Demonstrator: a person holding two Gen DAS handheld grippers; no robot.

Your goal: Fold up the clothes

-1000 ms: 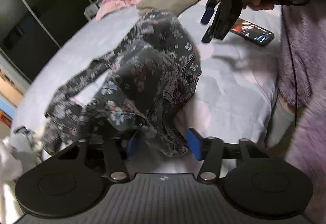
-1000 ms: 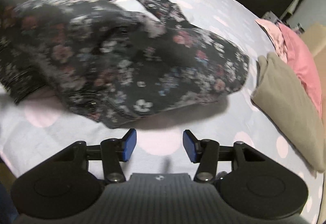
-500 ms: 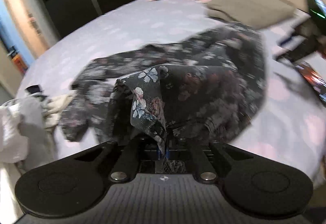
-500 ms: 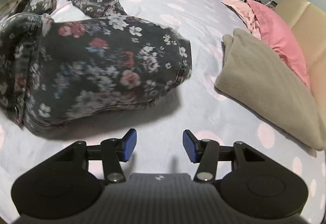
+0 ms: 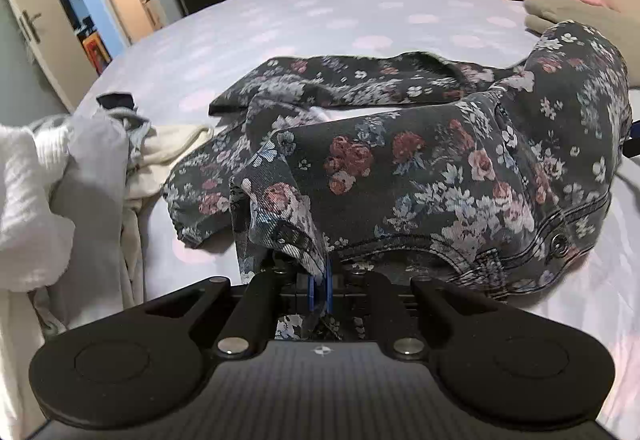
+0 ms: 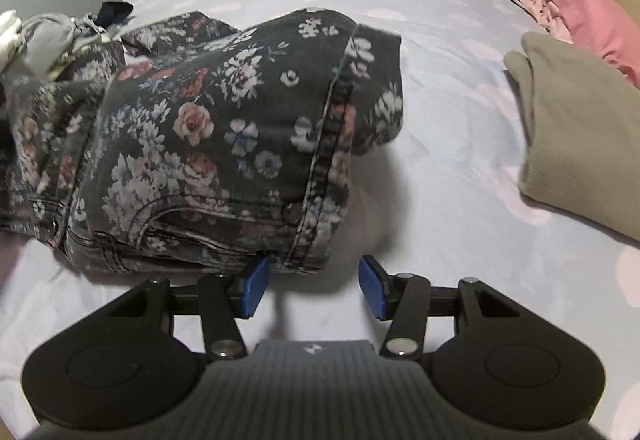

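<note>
Left wrist view: my left gripper (image 5: pixel 319 290) is clenched on a fold of the floral trousers (image 5: pixel 440 176) on the bed (image 5: pixel 320 12); my right gripper (image 6: pixel 313 286) gapes, nothing clamped, trousers' waistband just ahead.

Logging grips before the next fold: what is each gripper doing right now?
Left gripper: shut on the floral trousers.
Right gripper: open, holding nothing.
</note>
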